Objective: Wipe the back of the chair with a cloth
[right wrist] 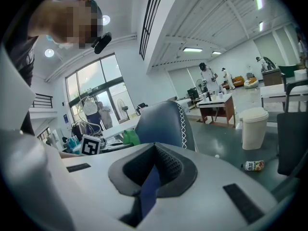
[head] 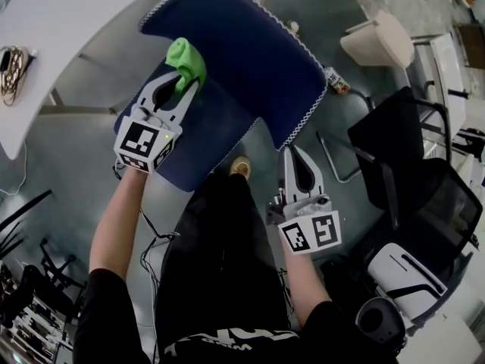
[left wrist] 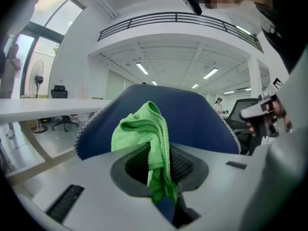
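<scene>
A dark blue chair back (head: 242, 51) with a white stitched edge fills the top middle of the head view. A bright green cloth (head: 186, 61) lies bunched against its left part, and my left gripper (head: 182, 86) is shut on it. In the left gripper view the cloth (left wrist: 144, 129) hangs between the jaws in front of the blue chair (left wrist: 192, 114). My right gripper (head: 295, 154) is shut and holds nothing, just off the chair's lower right edge. The right gripper view shows the chair (right wrist: 163, 121) side-on with the cloth (right wrist: 130, 137) behind it.
A white bin (head: 379, 40) and a small bottle (head: 336, 80) stand on the floor right of the chair. A black office chair (head: 409, 173) is at the right. A white table (head: 45, 36) with cables (head: 11, 70) lies at the upper left. People stand far off.
</scene>
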Demonstrator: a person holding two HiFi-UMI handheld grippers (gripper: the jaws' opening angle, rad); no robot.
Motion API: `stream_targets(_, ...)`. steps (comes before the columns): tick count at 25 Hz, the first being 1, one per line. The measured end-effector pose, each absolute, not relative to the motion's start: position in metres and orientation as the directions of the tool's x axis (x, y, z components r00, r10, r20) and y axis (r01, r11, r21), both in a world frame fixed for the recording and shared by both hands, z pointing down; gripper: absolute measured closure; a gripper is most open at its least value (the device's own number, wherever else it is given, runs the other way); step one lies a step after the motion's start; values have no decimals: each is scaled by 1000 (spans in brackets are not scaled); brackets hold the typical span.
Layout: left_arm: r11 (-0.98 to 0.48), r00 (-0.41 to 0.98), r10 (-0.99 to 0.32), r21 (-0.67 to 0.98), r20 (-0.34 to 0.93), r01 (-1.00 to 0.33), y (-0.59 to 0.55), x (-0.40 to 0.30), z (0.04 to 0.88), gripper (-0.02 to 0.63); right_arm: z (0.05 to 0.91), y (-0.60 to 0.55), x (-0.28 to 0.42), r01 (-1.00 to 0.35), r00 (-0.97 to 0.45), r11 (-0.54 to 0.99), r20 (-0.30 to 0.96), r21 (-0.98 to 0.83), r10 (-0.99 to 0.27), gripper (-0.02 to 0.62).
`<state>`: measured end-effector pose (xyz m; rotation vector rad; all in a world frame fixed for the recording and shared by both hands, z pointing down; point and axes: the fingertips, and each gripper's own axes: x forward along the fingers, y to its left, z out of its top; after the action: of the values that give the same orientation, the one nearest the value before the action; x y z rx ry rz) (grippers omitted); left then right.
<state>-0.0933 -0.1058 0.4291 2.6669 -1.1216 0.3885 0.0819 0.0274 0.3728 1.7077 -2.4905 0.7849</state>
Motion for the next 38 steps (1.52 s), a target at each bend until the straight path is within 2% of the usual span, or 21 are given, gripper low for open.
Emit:
stream_targets(7, -576, 538, -751, 20, 382, -817, -160, -151, 456, 537, 378, 27, 79, -881, -401, 272, 305, -388, -864, 598)
stream_targets(15, -578, 520, -746, -19, 416, -816, -180, -146, 474, 537, 382, 27, 79, -884, -398, 266, 319, -385, -860, 598)
stream_targets(38, -788, 808, -486, 232, 334, -570, -56, 26, 483, 537, 389, 32, 95, -892, -361, 219, 330, -395, -872, 598)
